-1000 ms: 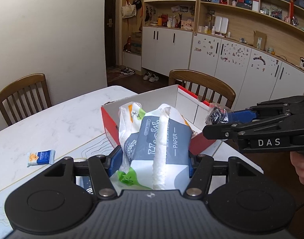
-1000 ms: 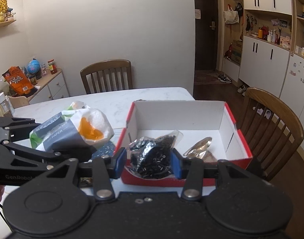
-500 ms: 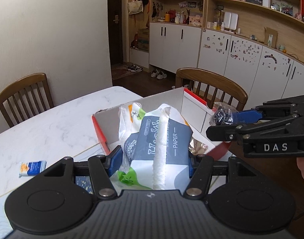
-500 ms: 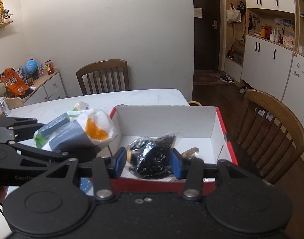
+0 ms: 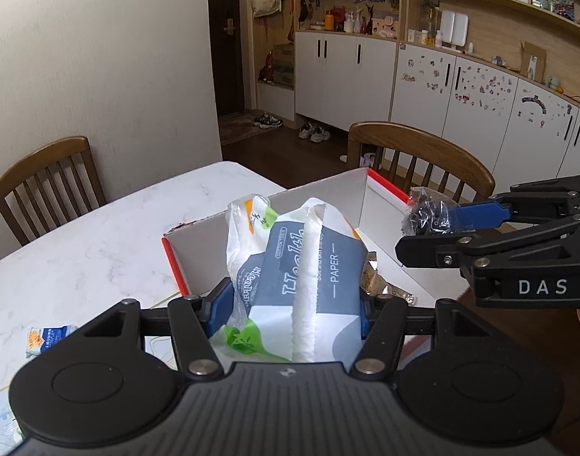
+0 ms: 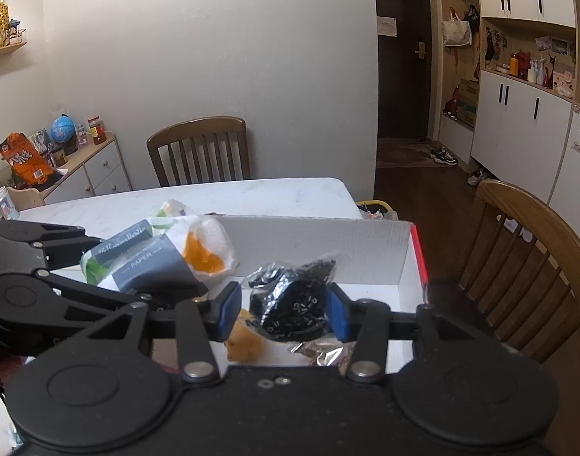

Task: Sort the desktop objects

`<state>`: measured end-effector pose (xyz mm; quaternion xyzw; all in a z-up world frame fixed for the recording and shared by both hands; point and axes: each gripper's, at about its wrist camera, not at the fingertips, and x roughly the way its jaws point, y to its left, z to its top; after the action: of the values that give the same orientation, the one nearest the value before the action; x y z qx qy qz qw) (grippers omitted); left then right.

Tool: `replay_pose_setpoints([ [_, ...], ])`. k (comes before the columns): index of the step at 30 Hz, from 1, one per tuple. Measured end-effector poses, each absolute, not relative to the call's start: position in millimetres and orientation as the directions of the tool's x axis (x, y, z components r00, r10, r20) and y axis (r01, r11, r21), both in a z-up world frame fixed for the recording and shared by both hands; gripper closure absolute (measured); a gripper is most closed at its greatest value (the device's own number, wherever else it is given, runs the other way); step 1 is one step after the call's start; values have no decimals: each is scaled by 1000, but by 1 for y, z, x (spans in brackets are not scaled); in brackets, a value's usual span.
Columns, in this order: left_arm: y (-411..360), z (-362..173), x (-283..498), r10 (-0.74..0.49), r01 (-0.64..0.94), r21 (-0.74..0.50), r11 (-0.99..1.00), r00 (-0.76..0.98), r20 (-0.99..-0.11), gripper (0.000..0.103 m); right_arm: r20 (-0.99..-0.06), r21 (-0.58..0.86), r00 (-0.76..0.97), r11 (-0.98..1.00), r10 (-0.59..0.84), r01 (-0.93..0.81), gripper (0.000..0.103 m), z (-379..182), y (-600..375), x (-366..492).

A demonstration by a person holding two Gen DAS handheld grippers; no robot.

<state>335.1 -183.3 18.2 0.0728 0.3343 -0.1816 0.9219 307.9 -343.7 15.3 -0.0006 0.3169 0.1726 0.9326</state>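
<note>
My left gripper [image 5: 292,306] is shut on a grey-and-white tissue pack [image 5: 312,266] in a plastic bag, held over the near left part of the red-edged cardboard box [image 5: 320,197]. My right gripper [image 6: 286,304] carries a clear bag of small black parts [image 6: 293,304] above the box's inside [image 6: 312,235]. Its jaws are opening, and the bag still hangs between the blue pads. The right wrist view has the left gripper [image 6: 149,262] and its tissue pack [image 6: 153,258] at the left. From the left wrist, the right gripper [image 5: 423,228] and the black bag [image 5: 428,218] are at the right.
A yellow item [image 6: 244,342] and a foil wrapper [image 6: 320,353] lie inside the box. A small blue-and-white packet [image 5: 48,338] lies on the white marble table [image 5: 81,247]. Wooden chairs [image 5: 423,152] [image 6: 202,148] stand at the far side and the end.
Both grippers have carried their loads forward, from in front of the box to over it. The box now sits closer and lower in both views.
</note>
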Motion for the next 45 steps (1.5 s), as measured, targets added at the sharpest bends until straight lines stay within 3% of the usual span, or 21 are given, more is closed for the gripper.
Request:
replay_pose_setpoints([
  [33,-209,-53,448,-248,430,-24,903,474,-845,44,-809,83,507,911,299,-405,57,-52,-326,374],
  [45,-222,-74,466,-204,432,-17,902,391,-898,43,-840,87,465,914,281,-396,57,-63,-325,384],
])
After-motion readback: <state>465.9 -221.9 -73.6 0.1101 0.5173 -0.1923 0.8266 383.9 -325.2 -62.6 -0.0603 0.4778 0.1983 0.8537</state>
